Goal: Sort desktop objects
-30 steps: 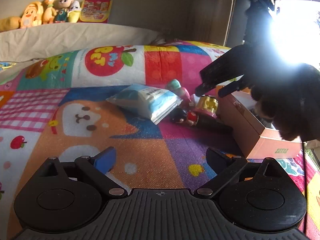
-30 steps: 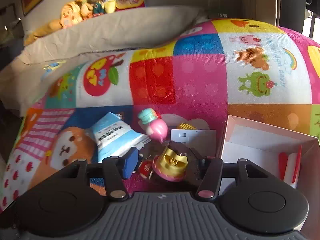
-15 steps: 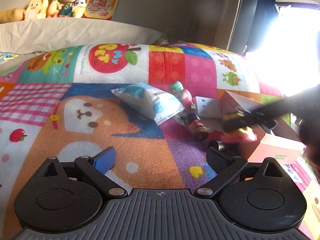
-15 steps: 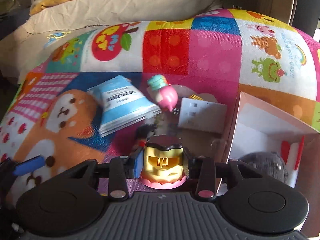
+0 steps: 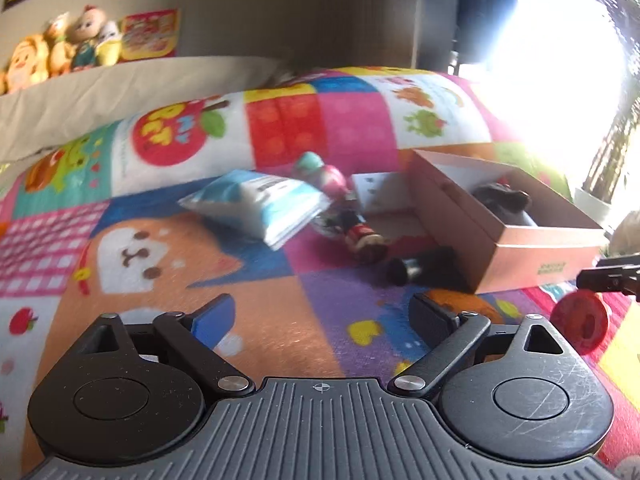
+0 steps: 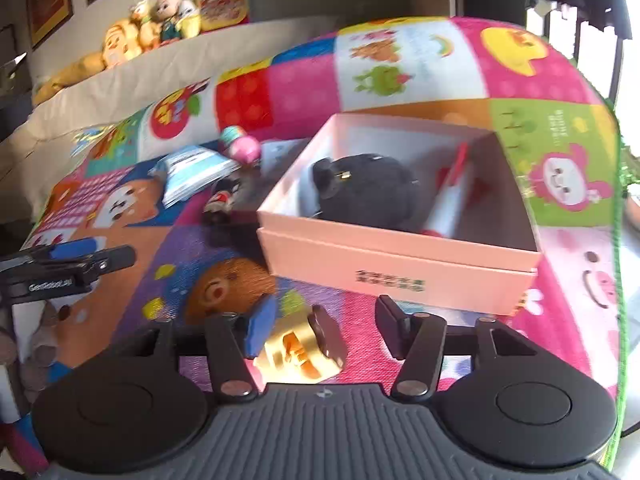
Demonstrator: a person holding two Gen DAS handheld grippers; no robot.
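- My right tongs (image 6: 327,326) stand apart, wider than the gold toy (image 6: 294,354) between them. It sits tilted, touching the blue pad with a gap to the other finger, so I judge it loose rather than clamped
- My left tongs (image 5: 322,316) are apart and empty, low over the play mat (image 5: 132,280), well short of the clutter
- The step in hand looks like carrying the gold toy to the pink box (image 6: 400,268). The toy is above the mat just in front of the box's near wall, not over the opening
- Next I'd need a firm grip on the toy again, then a lift over the near wall and a release inside, beside the black plush thing (image 6: 368,192) and the red-and-white item (image 6: 452,196) already in there
- Still out on the mat are a blue-and-white packet (image 5: 260,204), a pink-and-teal toy (image 5: 324,172), a small red figure (image 5: 364,238), a white card (image 5: 376,192) and a dark piece (image 5: 416,266) by the box
- The mat is soft, with bright patchwork cartoon squares. Behind it are a beige cushion (image 6: 180,60) with plush dolls (image 6: 160,20) along its top and framed pictures on the wall. Strong window glare washes out the right side of the left view
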